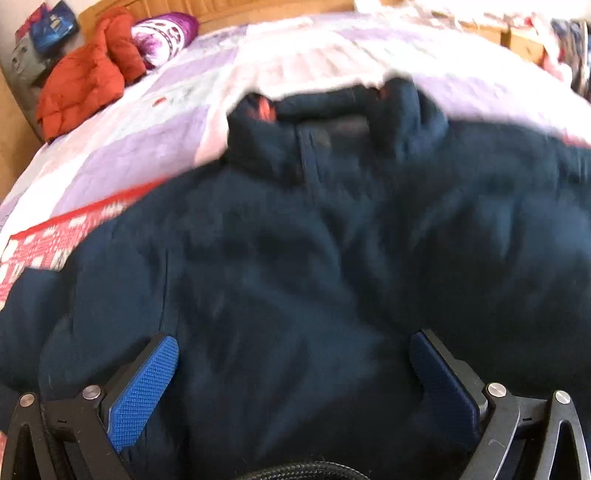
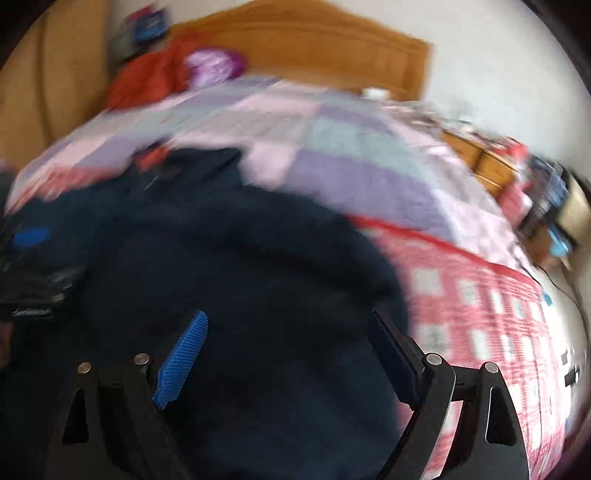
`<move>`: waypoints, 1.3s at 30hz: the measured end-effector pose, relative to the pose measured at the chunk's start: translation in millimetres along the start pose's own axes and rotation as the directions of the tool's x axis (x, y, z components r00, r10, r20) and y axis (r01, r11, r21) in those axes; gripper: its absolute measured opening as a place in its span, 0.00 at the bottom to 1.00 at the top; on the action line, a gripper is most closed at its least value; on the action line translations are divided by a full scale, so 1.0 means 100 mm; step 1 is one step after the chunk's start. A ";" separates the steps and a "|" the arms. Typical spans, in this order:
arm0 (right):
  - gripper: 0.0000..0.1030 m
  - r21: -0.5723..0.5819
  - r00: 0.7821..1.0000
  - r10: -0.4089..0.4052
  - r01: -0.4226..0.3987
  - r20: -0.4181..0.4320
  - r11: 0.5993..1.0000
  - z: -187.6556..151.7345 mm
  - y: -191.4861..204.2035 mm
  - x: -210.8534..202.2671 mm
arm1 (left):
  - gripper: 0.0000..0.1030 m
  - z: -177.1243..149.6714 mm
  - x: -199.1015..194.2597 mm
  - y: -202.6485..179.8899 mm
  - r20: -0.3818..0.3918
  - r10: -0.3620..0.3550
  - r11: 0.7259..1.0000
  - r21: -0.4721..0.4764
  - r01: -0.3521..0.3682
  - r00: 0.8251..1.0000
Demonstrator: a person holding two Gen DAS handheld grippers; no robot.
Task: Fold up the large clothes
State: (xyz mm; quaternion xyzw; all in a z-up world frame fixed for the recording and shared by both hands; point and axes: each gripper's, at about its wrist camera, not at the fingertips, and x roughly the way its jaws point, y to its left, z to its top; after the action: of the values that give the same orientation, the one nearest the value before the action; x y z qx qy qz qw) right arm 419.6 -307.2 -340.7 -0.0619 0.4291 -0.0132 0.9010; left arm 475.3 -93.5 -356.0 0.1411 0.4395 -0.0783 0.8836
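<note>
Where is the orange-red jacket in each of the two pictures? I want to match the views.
Left wrist view: the orange-red jacket lies at the upper left, near the head of the bed.
Right wrist view: the orange-red jacket is blurred, upper left of centre, before the headboard.
Shared landmark: the purple pillow, just right of it in both.

Jacket lies spread on the bed, collar toward the headboard. Second jacket and pillow sit at the bed's far-left corner (touching each other).
</note>
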 end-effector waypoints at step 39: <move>0.87 -0.041 0.995 -0.096 0.096 -0.002 0.995 -0.57 0.12 -0.69 | 0.51 -0.08 0.34 1.45 -0.083 -0.303 0.820 -0.530 0.215 0.949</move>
State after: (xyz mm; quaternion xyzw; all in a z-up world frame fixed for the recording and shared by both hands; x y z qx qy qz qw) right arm 331.4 -296.2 -324.3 -0.1010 0.4278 -0.0477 0.8970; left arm 527.3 46.6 -361.4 -0.1551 0.5305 -0.0660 0.8308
